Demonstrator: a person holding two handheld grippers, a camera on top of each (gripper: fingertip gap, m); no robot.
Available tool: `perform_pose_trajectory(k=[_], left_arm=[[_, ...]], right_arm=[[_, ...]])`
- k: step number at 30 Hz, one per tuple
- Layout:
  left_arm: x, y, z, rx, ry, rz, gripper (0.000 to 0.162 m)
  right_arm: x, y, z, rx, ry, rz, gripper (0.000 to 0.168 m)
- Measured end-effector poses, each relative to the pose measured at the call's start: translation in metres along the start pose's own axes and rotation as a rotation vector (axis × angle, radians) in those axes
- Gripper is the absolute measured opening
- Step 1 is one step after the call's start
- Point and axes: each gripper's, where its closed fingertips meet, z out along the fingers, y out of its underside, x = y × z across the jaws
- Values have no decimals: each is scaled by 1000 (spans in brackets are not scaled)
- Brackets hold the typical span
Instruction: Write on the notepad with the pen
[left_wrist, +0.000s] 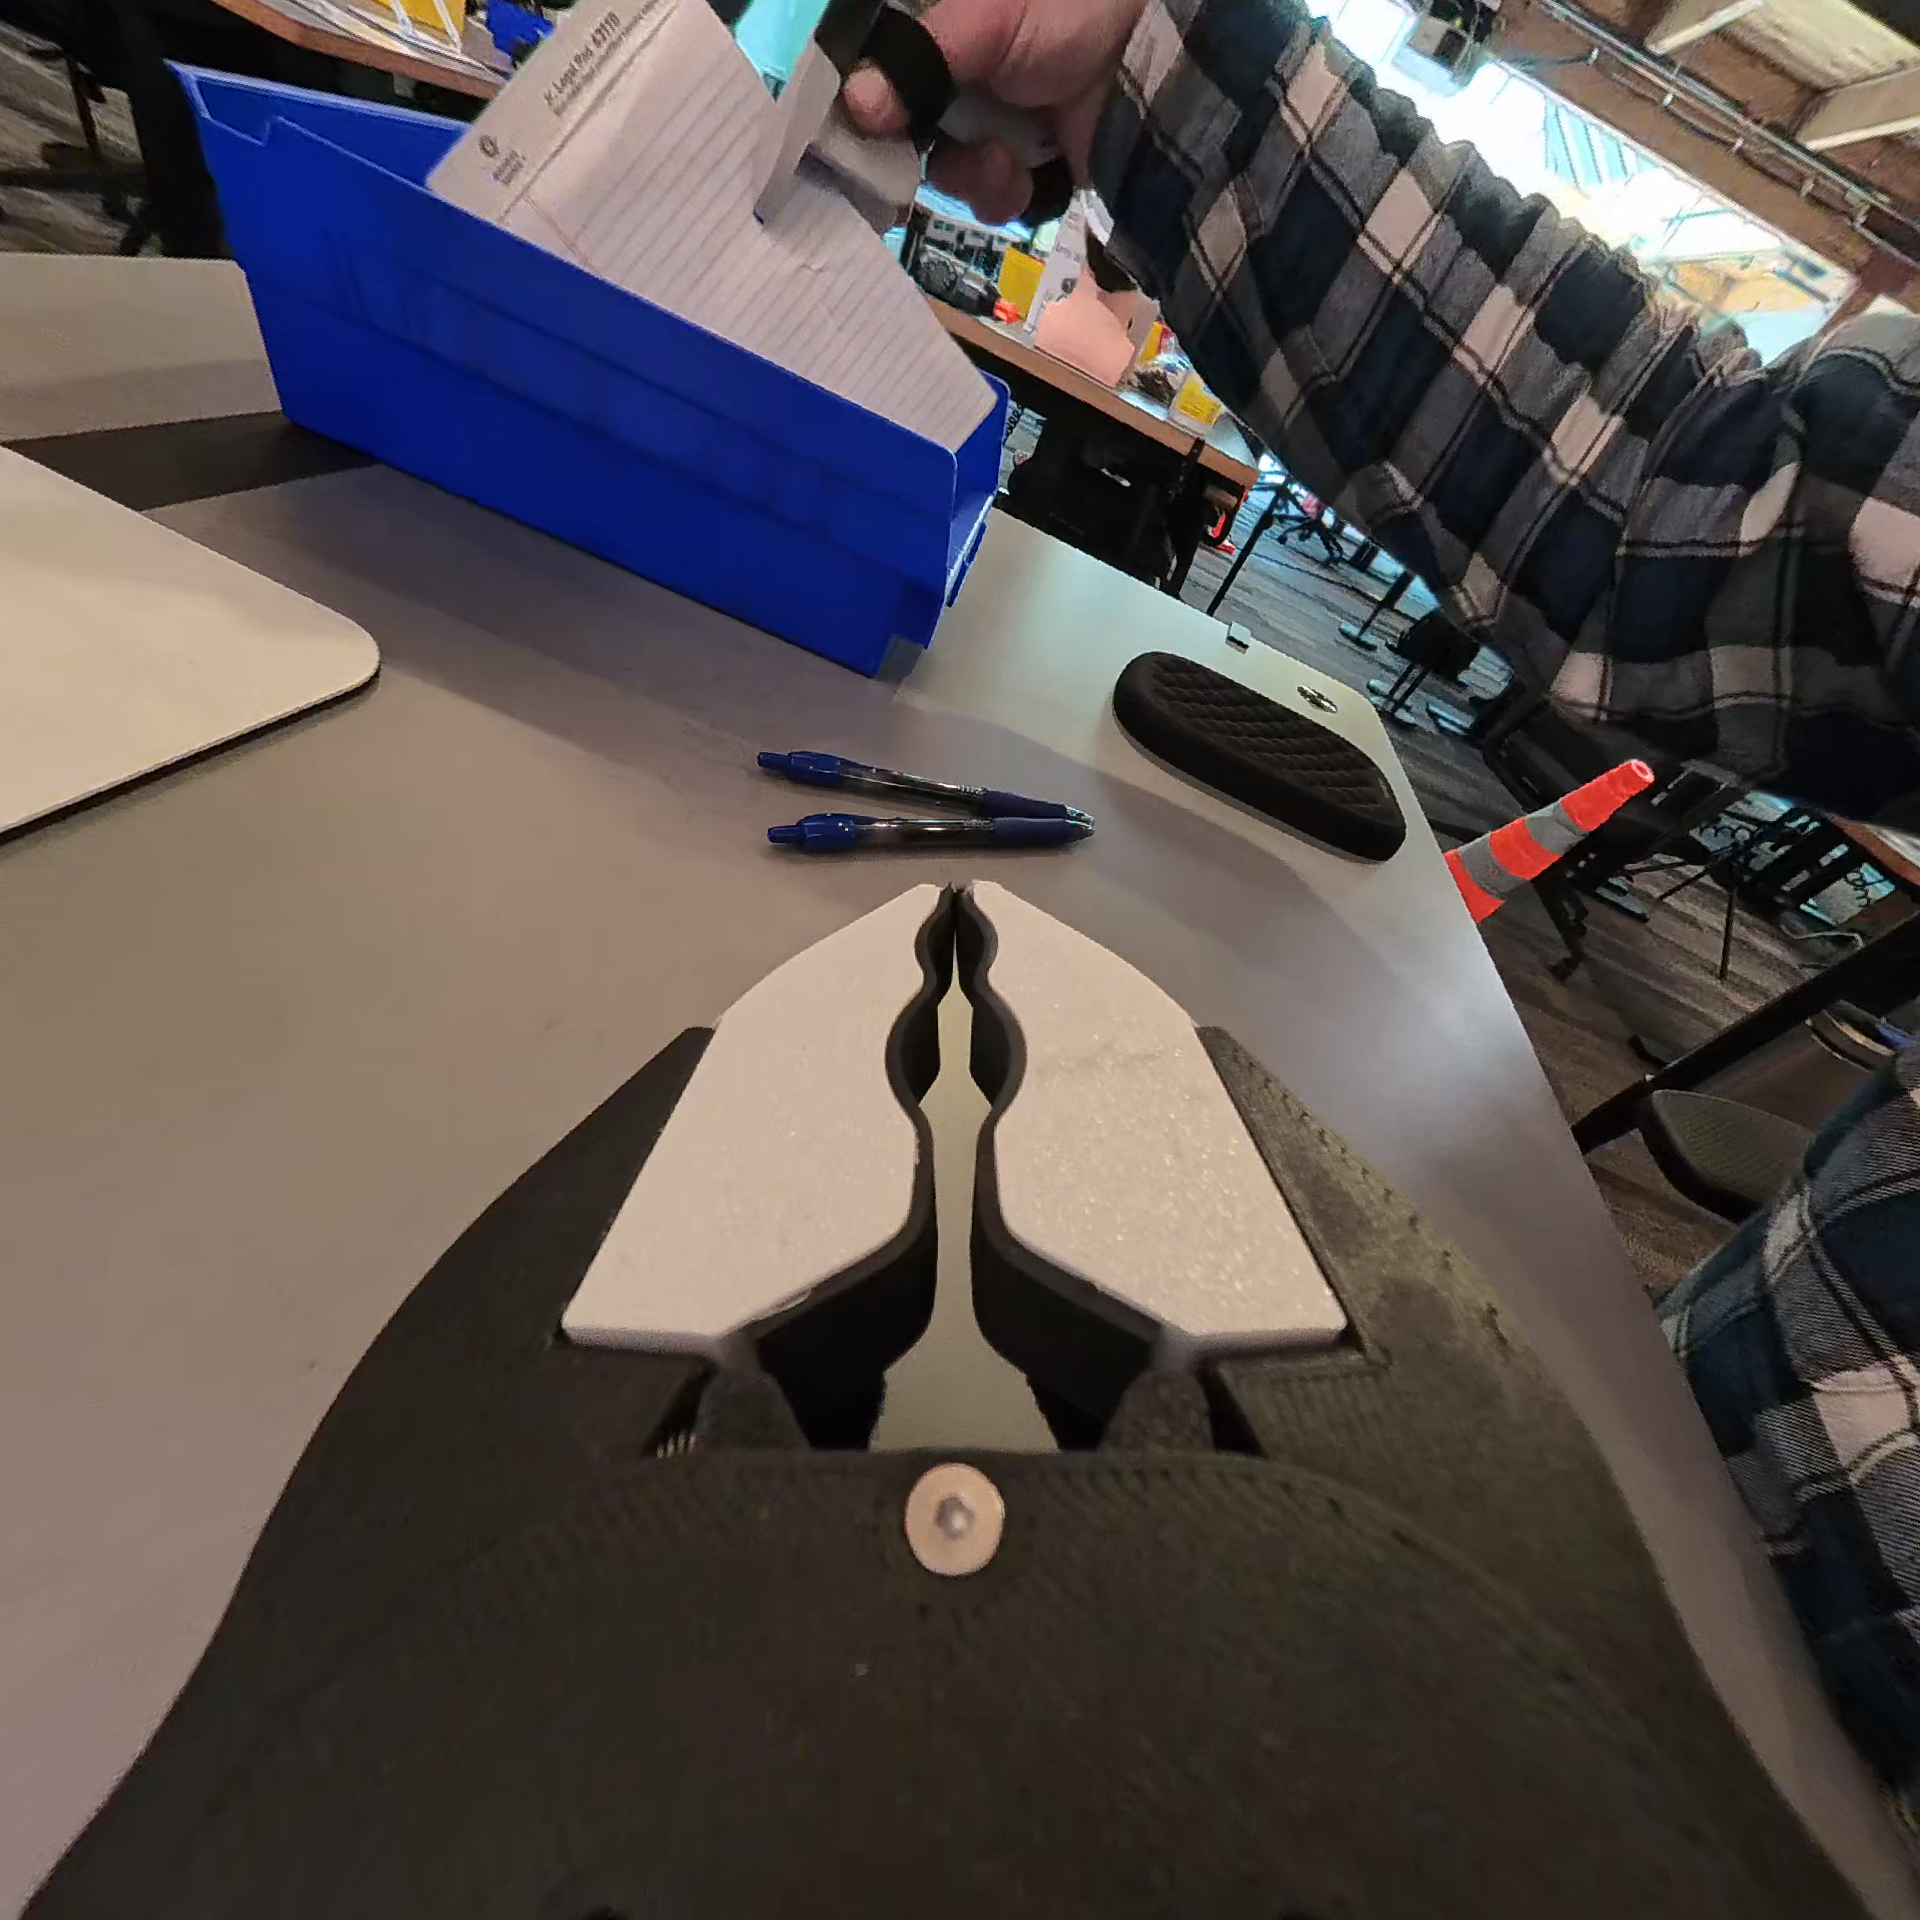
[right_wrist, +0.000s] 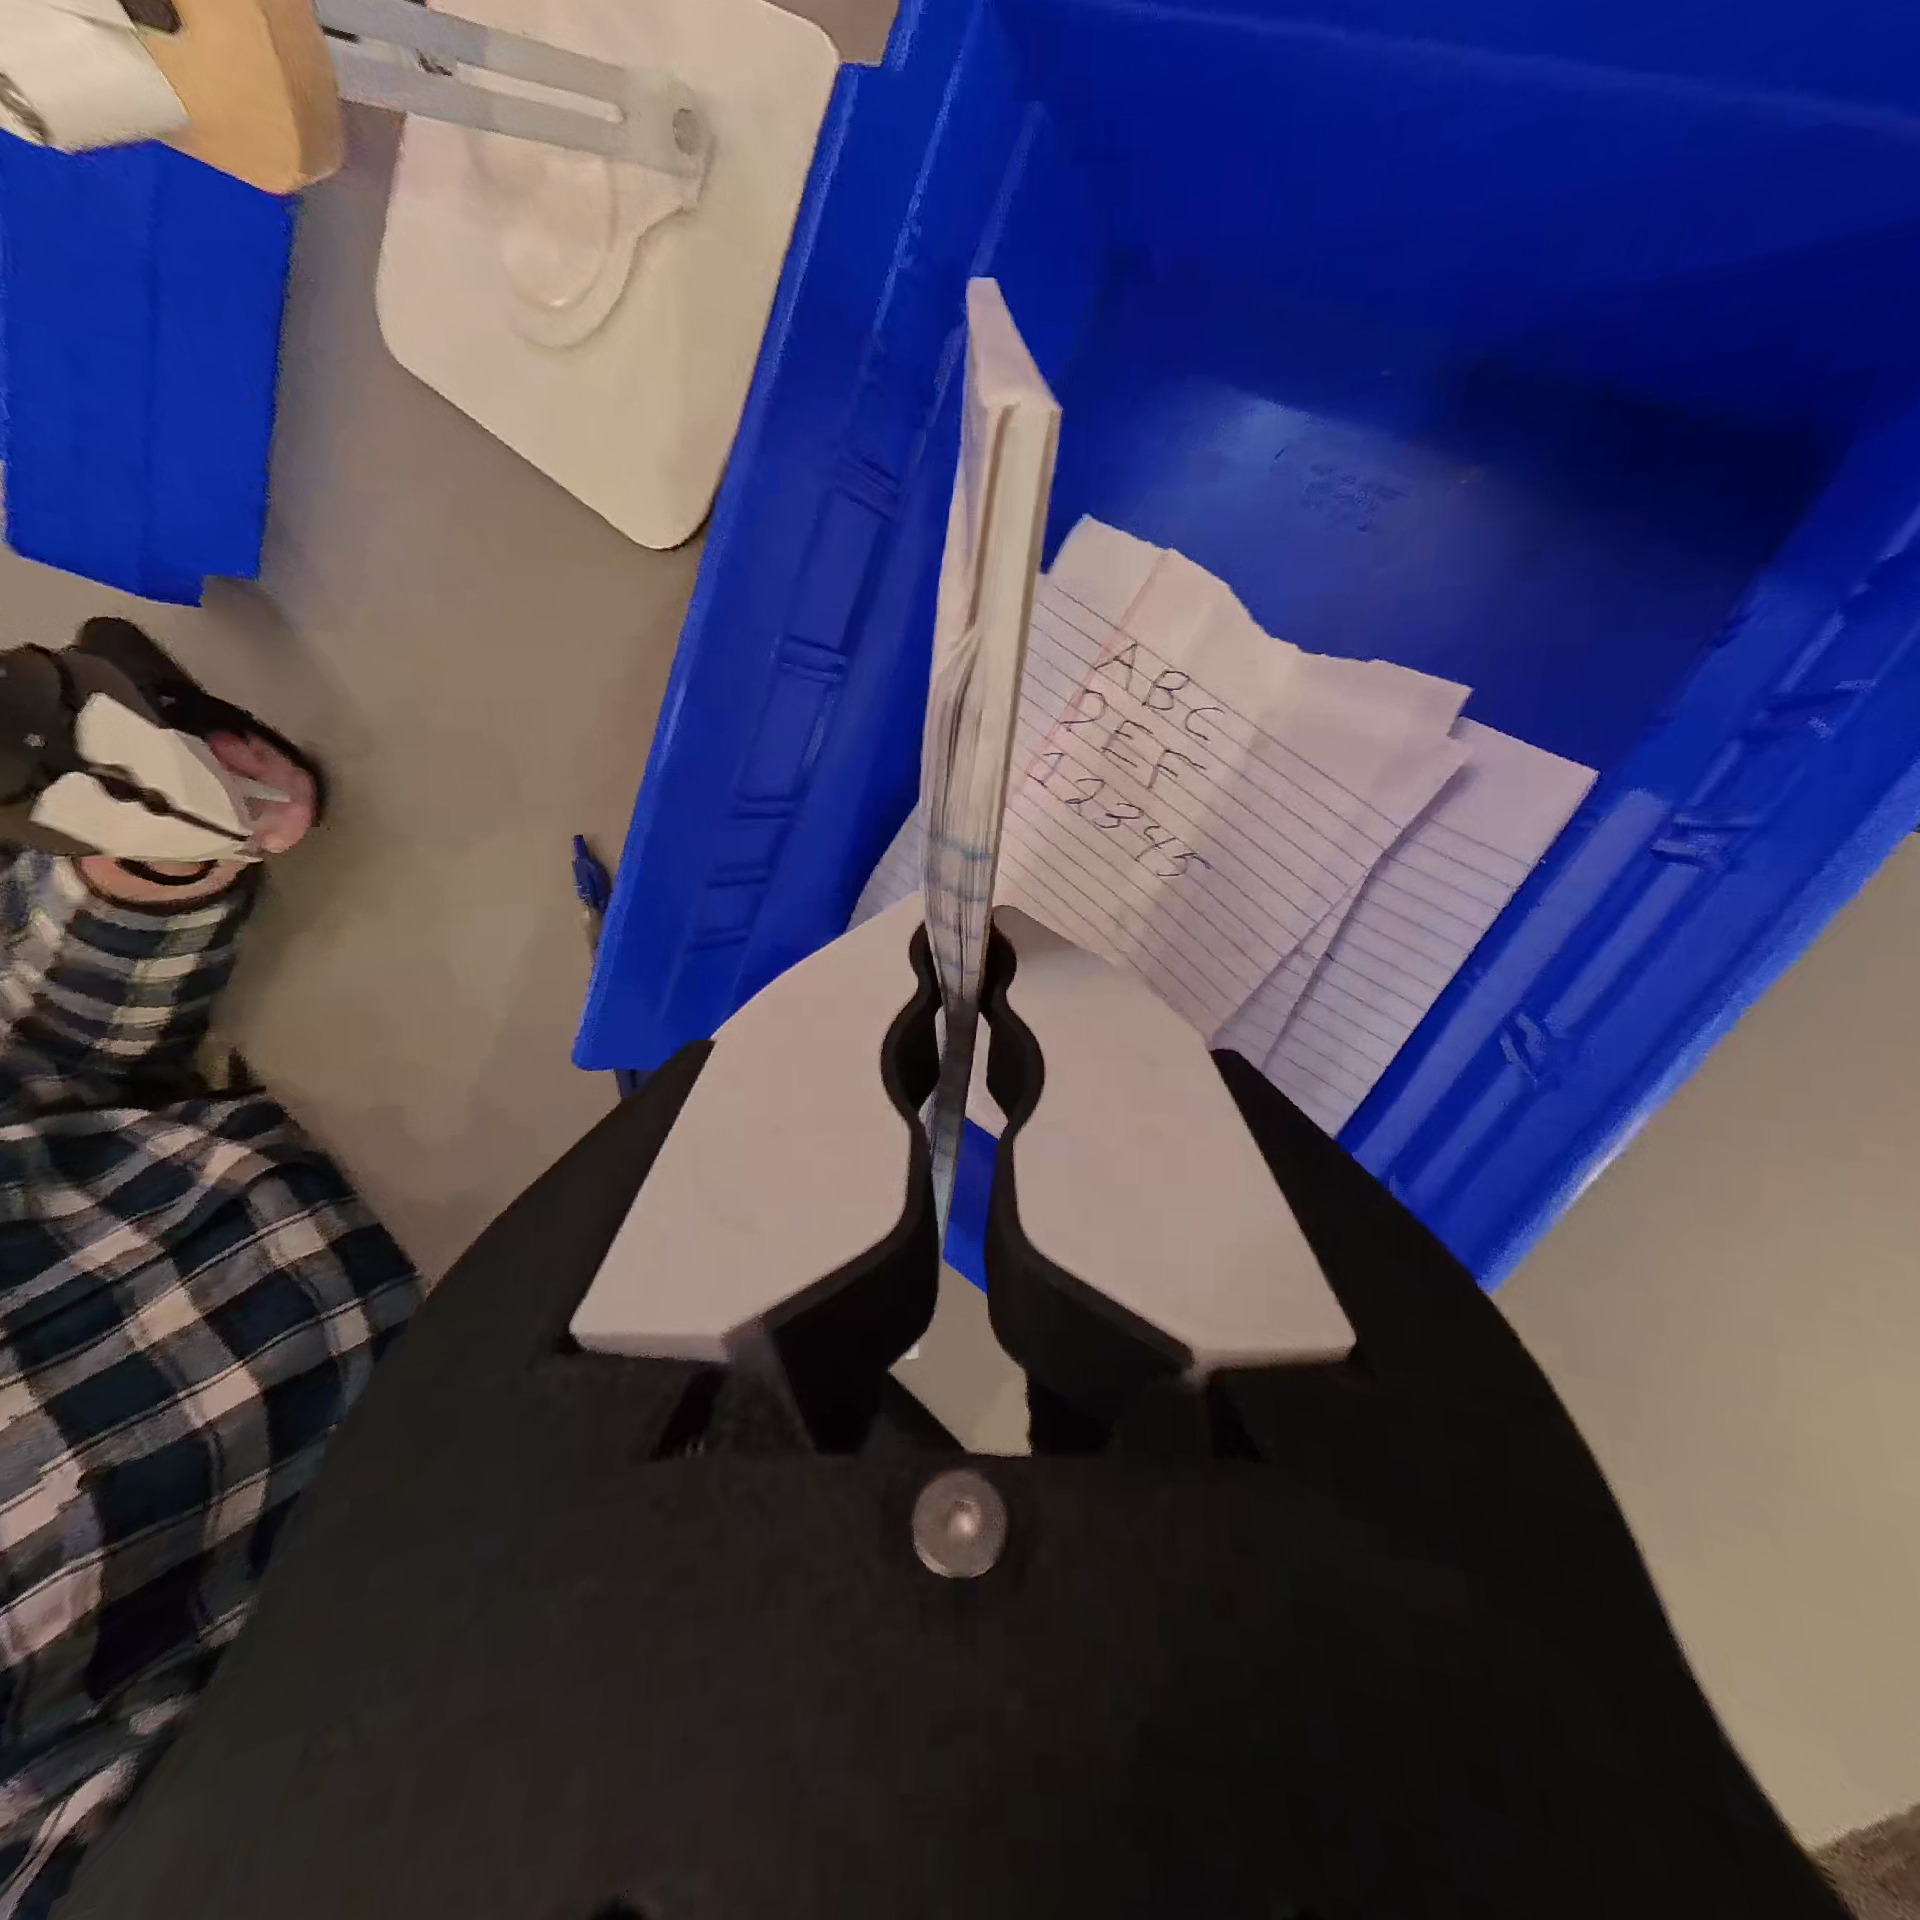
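My right gripper (right_wrist: 961, 935) is shut on the edge of a white lined notepad (right_wrist: 992, 582) and holds it on edge over the blue bin (right_wrist: 810, 623). In the left wrist view the notepad (left_wrist: 707, 208) hangs tilted above the bin (left_wrist: 582, 436), gripped by the right gripper (left_wrist: 800, 177) in a hand. My left gripper (left_wrist: 954, 891) is shut and empty, low over the grey table (left_wrist: 468, 935). Two blue pens (left_wrist: 925, 790) (left_wrist: 925, 829) lie side by side on the table just beyond its fingertips. The left gripper also shows at the left of the right wrist view (right_wrist: 249, 821).
Loose lined sheets (right_wrist: 1247, 790), one with handwriting, lie in the bin's bottom. A black wrist rest (left_wrist: 1257, 753) lies at the table's right edge. A white board (left_wrist: 135, 644) lies at the left. An orange cone (left_wrist: 1548, 831) stands beyond the table. A plaid sleeve (left_wrist: 1455, 364) crosses above. Tip to tip, the grippers are about 40 cm apart.
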Motion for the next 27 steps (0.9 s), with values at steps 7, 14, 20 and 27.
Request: perform_pose_trajectory(k=[7, 14, 20, 27], left_arm=[[0, -1, 1, 3, 10, -9, 0], [2, 3, 5, -17, 22, -9, 0], [1, 4, 4, -16, 29, -24, 0], [2, 6, 8, -35, 29, -18, 0]], right_arm=[[-23, -5, -11, -54, -163, -6, 4], [3, 13, 31, -183, -110, 71, 4], [37, 16, 32, -211, 219, 13, 62], [24, -3, -31, -76, 546, -126, 68]])
